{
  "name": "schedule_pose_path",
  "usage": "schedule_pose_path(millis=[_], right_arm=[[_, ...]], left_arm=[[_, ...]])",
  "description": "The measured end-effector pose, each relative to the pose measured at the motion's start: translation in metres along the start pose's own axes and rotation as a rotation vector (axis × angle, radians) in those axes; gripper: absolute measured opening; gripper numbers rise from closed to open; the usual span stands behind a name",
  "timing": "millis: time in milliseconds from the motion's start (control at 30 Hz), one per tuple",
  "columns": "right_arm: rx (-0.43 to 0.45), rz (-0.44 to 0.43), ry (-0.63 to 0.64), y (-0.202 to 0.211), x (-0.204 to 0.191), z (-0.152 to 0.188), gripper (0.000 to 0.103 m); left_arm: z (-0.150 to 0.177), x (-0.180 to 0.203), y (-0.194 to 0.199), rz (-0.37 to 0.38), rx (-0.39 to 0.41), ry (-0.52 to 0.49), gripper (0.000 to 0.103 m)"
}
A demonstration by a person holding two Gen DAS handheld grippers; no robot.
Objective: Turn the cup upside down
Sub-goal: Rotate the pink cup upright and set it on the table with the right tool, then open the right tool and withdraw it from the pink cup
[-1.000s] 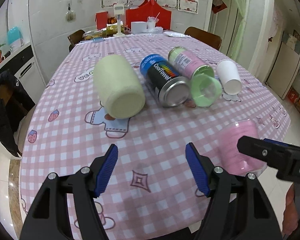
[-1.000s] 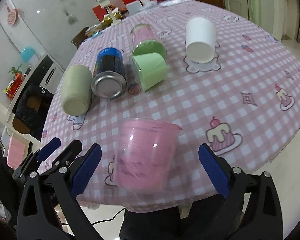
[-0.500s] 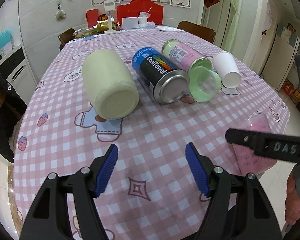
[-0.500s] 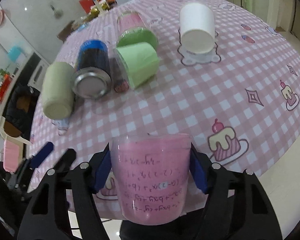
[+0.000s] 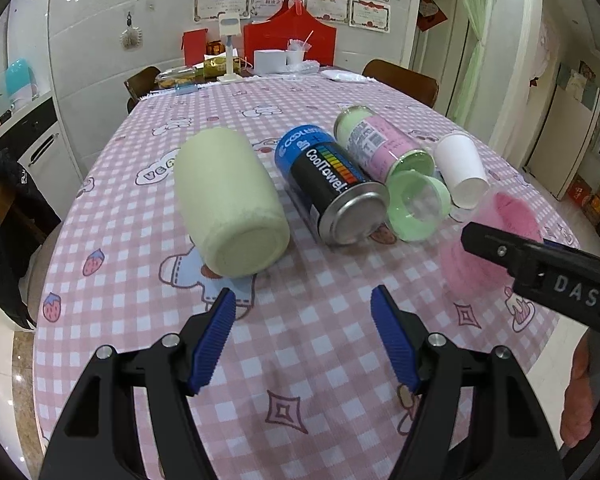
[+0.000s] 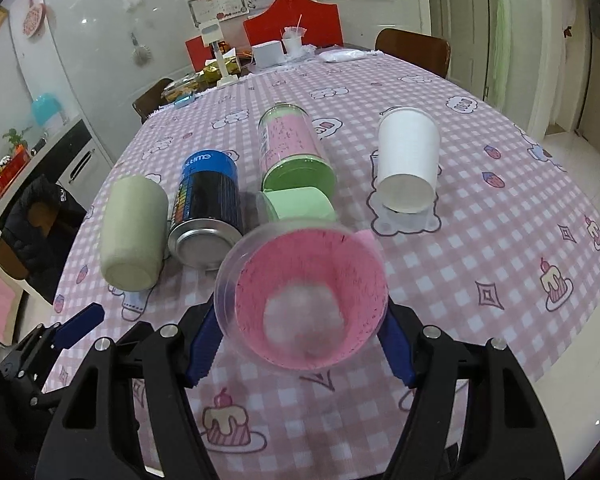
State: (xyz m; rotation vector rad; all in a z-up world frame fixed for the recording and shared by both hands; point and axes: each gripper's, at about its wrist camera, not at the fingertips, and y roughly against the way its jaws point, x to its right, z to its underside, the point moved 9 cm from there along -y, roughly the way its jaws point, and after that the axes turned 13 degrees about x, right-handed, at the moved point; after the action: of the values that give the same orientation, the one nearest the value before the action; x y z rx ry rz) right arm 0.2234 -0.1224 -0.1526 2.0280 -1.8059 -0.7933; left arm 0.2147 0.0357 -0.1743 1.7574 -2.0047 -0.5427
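My right gripper (image 6: 300, 324) is shut on a clear plastic cup with a pink lining (image 6: 304, 300). The cup is lifted off the table and tipped, its open mouth facing away from the camera toward the table. In the left wrist view the pink cup (image 5: 496, 236) shows at the right, behind the right gripper's black finger. My left gripper (image 5: 302, 336) is open and empty, low over the pink checked tablecloth (image 5: 320, 360) near the front edge.
On the table lie a pale green roll (image 6: 132, 232), a blue and black can (image 6: 208, 208), a pink and green canister (image 6: 292, 152), a green cup (image 6: 300, 208) and a white paper cup (image 6: 408, 168). Boxes and chairs stand at the far end.
My right gripper closed on the pink cup, lifted it off the table and tilted it forward, so its inside now faces the camera. The left gripper stayed open.
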Motion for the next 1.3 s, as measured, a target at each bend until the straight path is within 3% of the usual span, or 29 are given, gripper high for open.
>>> schedule_pose_path(millis=[100, 167, 333, 800, 1300], right_arm=[[-0.013, 0.004, 0.037, -0.009, -0.003, 0.003, 0.065], [-0.043, 0.016, 0.05, -0.013, -0.002, 0.009, 0.077], [-0.04, 0.013, 0.056, -0.007, -0.002, 0.013, 0.084], [-0.015, -0.021, 0.051, 0.03, -0.003, 0.02, 0.085], [0.096, -0.001, 0.038, 0.103, 0.029, 0.021, 0.088]], left_arm=[[0.002, -0.002, -0.004, -0.005, -0.01, 0.007, 0.069], [0.004, -0.003, -0.007, -0.011, -0.022, 0.005, 0.069], [0.006, -0.004, -0.005, -0.018, -0.021, 0.001, 0.069], [0.004, 0.016, 0.018, -0.011, 0.009, -0.033, 0.069], [-0.002, 0.056, 0.074, -0.024, 0.096, -0.071, 0.07]])
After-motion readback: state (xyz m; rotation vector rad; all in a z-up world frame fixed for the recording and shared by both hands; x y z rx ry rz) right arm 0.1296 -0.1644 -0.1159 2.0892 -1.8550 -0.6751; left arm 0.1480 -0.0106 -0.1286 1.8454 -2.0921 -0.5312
